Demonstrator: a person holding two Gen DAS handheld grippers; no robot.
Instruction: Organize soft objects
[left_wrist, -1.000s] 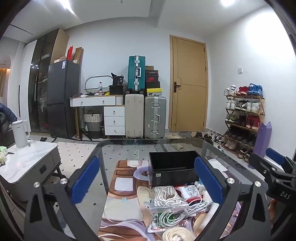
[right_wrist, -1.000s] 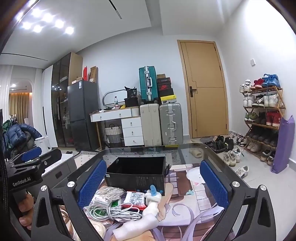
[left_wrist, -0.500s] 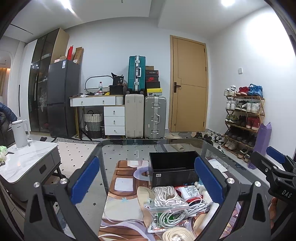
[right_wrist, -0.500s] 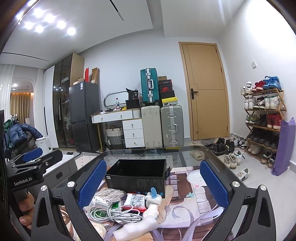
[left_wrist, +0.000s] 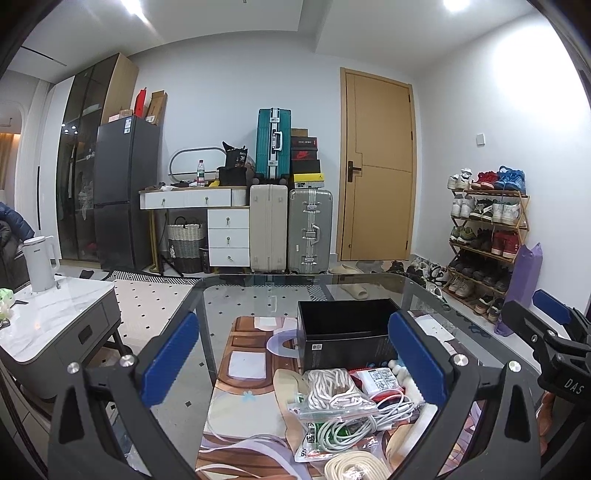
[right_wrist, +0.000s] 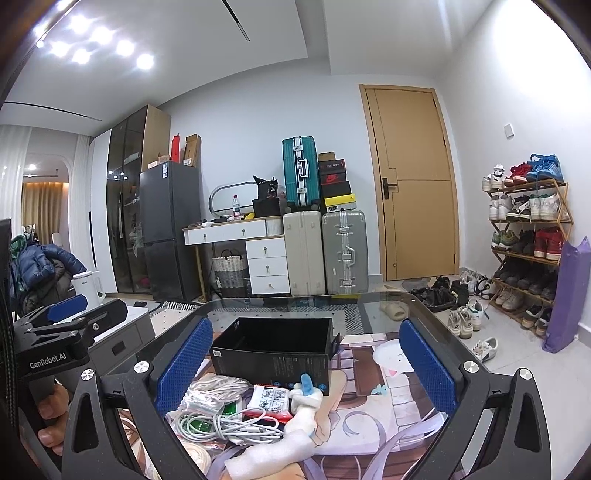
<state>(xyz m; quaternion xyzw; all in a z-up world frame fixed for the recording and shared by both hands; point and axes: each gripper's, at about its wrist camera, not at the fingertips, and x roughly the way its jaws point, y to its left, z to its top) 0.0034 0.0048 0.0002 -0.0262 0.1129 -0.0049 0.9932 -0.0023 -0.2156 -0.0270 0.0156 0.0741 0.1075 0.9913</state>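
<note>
The left gripper hangs above the near end of the glass bench, its jaws spread wide with nothing between the blue pads. Framed between those jaws lies the heap of soft things: a coil of white rope just ahead of centre, a clear bag of white cables below it toward the camera, and a cream-coloured rope bundle at the very bottom edge. A small red-and-white packet sits close to the right jaw. Beyond the heap, farther along the jaws' line, an open black box stands upright on the printed mat, empty as far as its inside shows.

The right gripper is likewise held over the bench with its jaws wide apart and holding nothing. Between them the same black box sits ahead, and nearer the camera lie the bagged cables by the left jaw, the packet at centre, and a white plush toy with a blue tip, stretched toward the lower edge. The toy's tip touches or overlaps the box front; which, I cannot tell.

Each view catches the other gripper off to the side, outside its own jaws; a hand grips the left one's handle.
</note>
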